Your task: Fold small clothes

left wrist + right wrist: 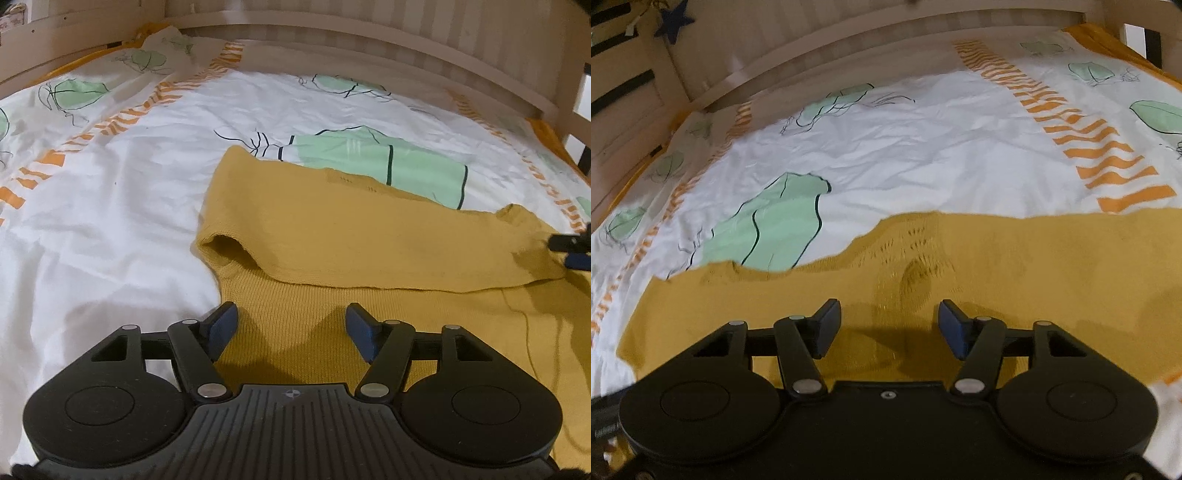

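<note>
A: The left gripper hangs low over the near part of the yellow knit garment, its jaws wide apart and holding nothing. The garment lies flat on the bed sheet, directly ahead of this gripper and spreading away to its right.

B: And the right gripper?

A: Also spread wide and empty, above the right part of the cloth. In the left view its tips show at the garment's far right side.

B: How does the long axis run?

A: Left to right, I think. A folded layer already lies across, with its edge just ahead of the left gripper. The left one is nearer to the sleeve opening, so I judge that side is for it.
</note>
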